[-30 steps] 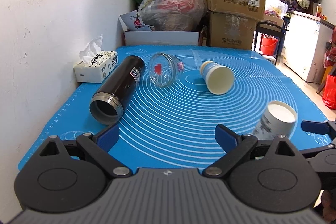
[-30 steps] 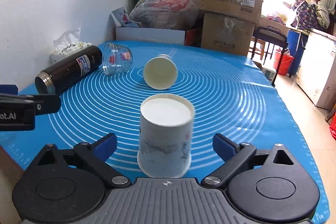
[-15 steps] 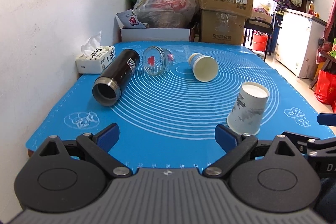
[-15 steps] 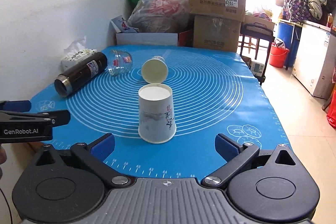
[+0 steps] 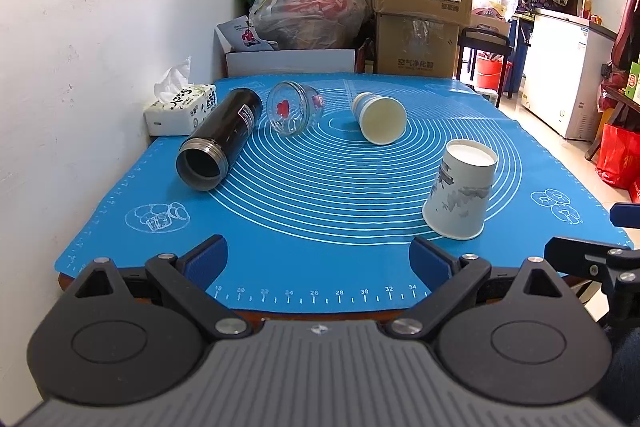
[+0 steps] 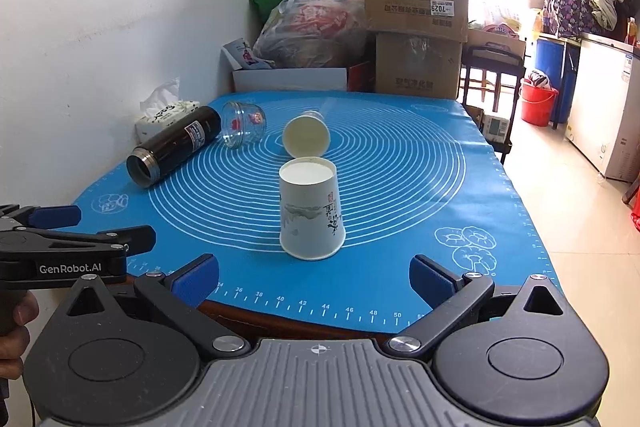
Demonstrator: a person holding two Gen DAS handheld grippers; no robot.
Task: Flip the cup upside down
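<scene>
Right wrist view, paper cup upside down on blue mat, both hand-held grippers wide apart, empty.

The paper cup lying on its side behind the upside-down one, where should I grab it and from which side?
Probably grip the lying paper cup across its side wall near the middle, coming from above. Its open mouth faces the right gripper, so the wall runs away from it; the glass jar lies close on its left.
</scene>
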